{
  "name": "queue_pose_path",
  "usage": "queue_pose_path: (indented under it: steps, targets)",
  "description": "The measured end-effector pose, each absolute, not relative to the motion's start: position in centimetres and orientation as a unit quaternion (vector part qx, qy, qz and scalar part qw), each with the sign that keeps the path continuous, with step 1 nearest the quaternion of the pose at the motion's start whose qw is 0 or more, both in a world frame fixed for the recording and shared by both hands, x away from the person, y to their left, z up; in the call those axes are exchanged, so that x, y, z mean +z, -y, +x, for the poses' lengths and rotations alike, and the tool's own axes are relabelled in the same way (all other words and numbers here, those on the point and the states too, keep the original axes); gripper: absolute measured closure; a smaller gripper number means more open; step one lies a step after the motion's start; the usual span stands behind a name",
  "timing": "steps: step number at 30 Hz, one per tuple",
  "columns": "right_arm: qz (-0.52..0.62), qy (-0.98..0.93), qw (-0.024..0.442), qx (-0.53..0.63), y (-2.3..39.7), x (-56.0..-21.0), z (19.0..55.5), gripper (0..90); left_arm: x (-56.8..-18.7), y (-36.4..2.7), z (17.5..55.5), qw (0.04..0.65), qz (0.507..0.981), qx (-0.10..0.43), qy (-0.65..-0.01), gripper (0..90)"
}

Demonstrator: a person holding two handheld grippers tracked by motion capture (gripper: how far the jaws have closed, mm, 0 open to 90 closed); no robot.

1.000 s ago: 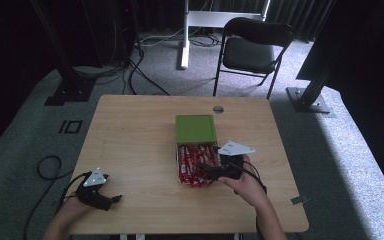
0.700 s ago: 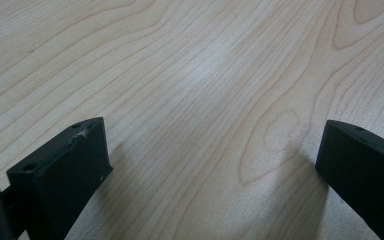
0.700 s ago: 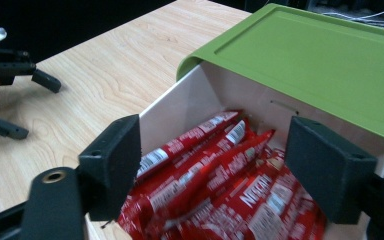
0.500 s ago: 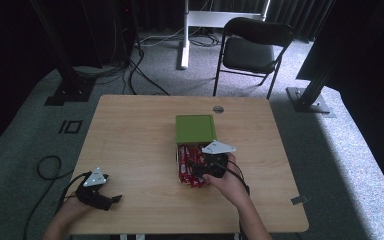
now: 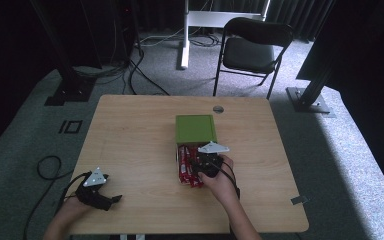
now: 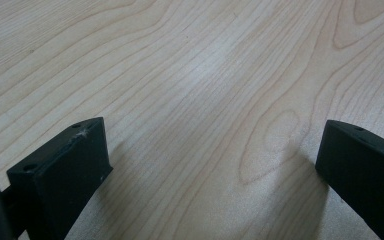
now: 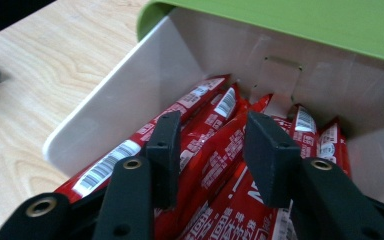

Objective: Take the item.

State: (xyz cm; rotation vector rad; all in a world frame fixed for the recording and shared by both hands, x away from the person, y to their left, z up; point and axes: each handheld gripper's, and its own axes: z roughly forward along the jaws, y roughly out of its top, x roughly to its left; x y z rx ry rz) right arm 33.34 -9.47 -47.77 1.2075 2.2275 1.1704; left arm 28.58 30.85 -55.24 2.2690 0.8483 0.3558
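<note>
My right tool (image 7: 207, 150) dips into the open green-lidded box (image 5: 195, 129) right of the counter's (image 5: 130, 135) middle, jaws partly spread astride a red packet (image 7: 215, 150). My left tool (image 5: 99, 192), jaws spread wide, rests at the near left edge.

From my seat I see a black folding chair (image 5: 252, 50) on the grey carpet (image 5: 340, 150) beyond the light wooden table (image 5: 130, 145). A white metal stand (image 5: 186, 30) rises left of the chair, black cables (image 5: 135, 60) trail nearby, and dark frame legs (image 5: 310, 85) flank the table.
</note>
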Motion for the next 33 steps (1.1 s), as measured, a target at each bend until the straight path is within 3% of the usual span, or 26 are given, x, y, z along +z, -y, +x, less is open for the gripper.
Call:
queue_pose_path:
  steps: [3,12,17,33]
  targets:
    - [0.439,-0.789,0.163,0.399,9.2,-48.2,33.4,56.2,-55.2,-30.8,28.6,0.340,0.871,0.137,-0.326,1.5]
    - [0.482,-0.764,0.159,0.399,9.3,-48.9,33.8,75.3,-55.2,-30.8,28.6,0.340,0.871,0.137,-0.326,1.5]
    - [0.485,-0.762,0.162,0.397,9.3,-48.9,33.9,81.0,-55.2,-30.8,28.6,0.340,0.871,0.137,-0.326,1.5]
    - [0.459,-0.757,0.156,0.438,10.0,-46.3,32.2,83.3,-55.2,-30.8,28.6,0.340,0.871,0.137,-0.326,1.5]
